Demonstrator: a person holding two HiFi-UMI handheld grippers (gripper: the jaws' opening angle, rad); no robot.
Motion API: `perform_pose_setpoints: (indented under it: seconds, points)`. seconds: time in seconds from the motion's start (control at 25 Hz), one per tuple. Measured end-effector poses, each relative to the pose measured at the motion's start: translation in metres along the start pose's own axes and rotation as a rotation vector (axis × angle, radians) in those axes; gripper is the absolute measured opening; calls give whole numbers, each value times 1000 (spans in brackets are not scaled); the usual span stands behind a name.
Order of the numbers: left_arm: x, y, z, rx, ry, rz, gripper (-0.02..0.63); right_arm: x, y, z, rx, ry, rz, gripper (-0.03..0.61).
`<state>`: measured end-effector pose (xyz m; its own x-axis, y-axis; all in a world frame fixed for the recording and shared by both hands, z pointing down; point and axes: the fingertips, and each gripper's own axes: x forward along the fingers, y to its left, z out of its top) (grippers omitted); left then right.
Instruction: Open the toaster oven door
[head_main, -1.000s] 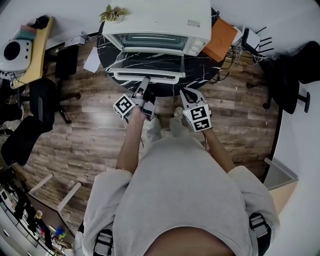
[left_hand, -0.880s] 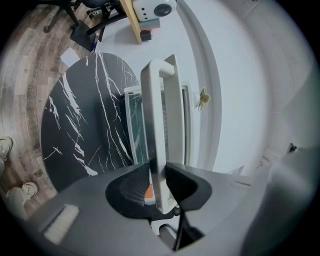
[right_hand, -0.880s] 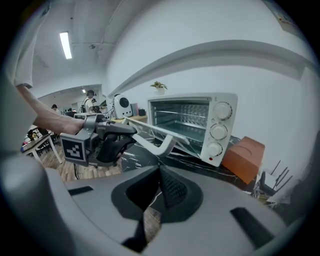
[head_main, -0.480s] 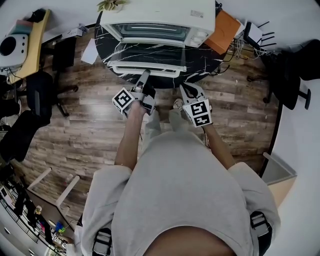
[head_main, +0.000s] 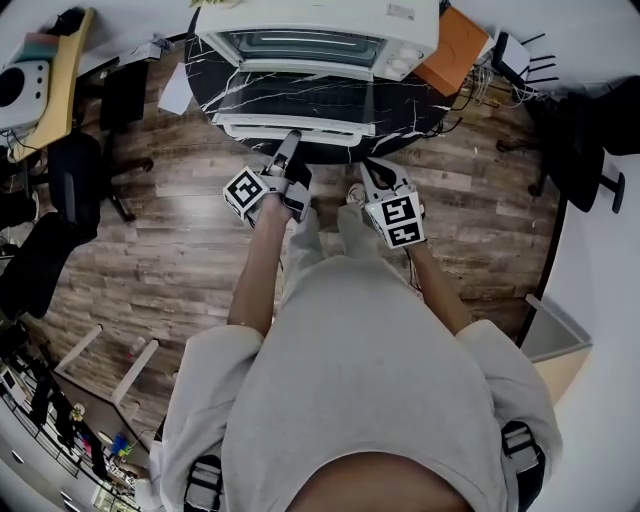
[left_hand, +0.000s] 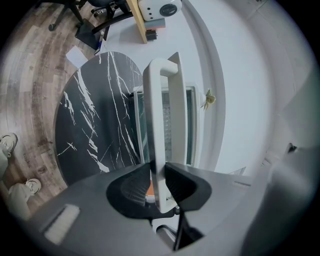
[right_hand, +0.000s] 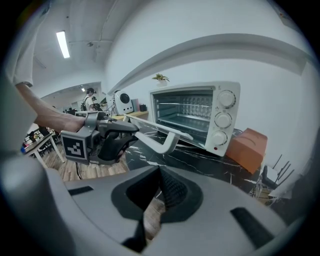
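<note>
From the head: white toaster oven (head_main: 320, 25) on a dark marbled table (head_main: 425, 105), door (head_main: 300, 98) dropped flat; top label (head_main: 400, 12) too small to read.

From the left gripper (left_hand: 159, 167): clamped on the door's handle (left_hand: 161, 115).

From the right gripper (right_hand: 159, 172): pressed together, empty. Only here, three knobs (right_hand: 222, 120).

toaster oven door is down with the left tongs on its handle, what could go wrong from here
The left tongs pinch the smooth handle. If it slips, the door might drop or swing back.

The right tongs hang shut and empty, so nothing braces the toaster oven. More pull might drag it across the table towards the edge.
</note>
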<state>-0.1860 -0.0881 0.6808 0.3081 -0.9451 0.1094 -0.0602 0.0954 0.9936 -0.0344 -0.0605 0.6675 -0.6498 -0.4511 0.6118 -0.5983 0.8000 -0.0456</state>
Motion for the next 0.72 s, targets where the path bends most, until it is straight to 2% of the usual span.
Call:
perform_pose_setpoints:
  seconds: [0.4,0.72]
  points:
    - [-4,15,-5,-26,3,12,94,7,3,-11,9,22,5,12]
    - [-9,37,-8,-37,1,55,84,13,8,-19,19,44,19,12]
